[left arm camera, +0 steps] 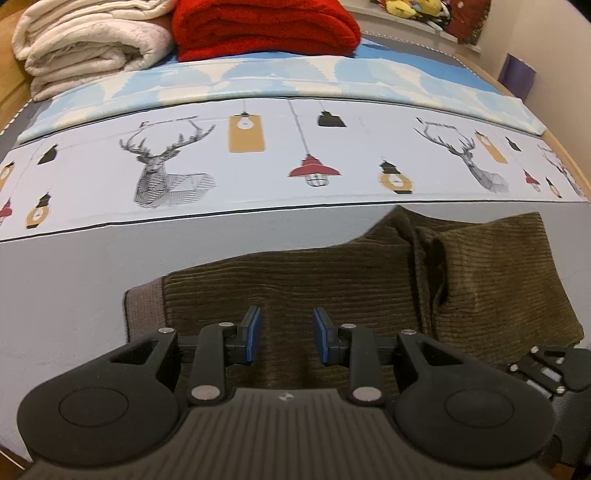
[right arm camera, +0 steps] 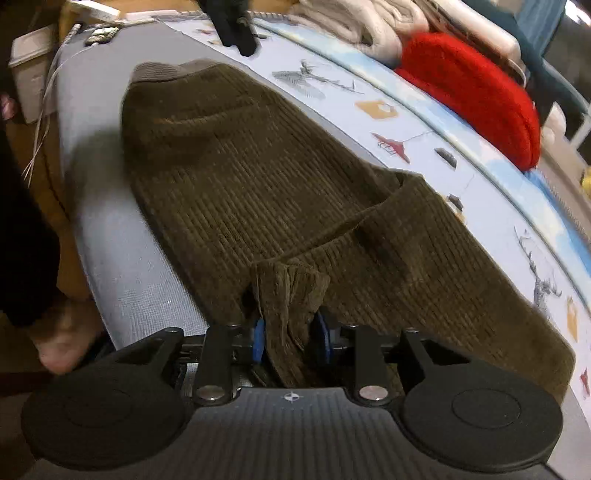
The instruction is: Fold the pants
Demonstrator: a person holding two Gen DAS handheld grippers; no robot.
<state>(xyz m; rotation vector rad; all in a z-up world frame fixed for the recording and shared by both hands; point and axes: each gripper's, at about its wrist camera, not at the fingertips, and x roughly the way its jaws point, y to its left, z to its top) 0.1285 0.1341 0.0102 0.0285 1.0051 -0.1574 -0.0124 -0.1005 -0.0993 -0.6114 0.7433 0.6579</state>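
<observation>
Olive-brown corduroy pants [left arm camera: 332, 280] lie on the grey bed sheet [left arm camera: 74, 295], with the ribbed waistband [left arm camera: 146, 310] at the left in the left wrist view. My left gripper [left arm camera: 287, 338] is open and empty, low over the pants near the waistband. My right gripper [right arm camera: 291, 332] is shut on a bunched fold of the pants [right arm camera: 288, 291], lifted over the rest of the fabric [right arm camera: 258, 177]. The right gripper's body shows at the left wrist view's right edge [left arm camera: 546, 369].
A lamp-and-deer patterned cover [left arm camera: 258, 166] lies beyond the pants. A folded red blanket [left arm camera: 266, 29] and cream blanket [left arm camera: 88, 44] sit at the far side. A white box [right arm camera: 29, 70] and cables [right arm camera: 44, 110] stand past the bed's end. The person's bare foot [right arm camera: 62, 343] is on the floor.
</observation>
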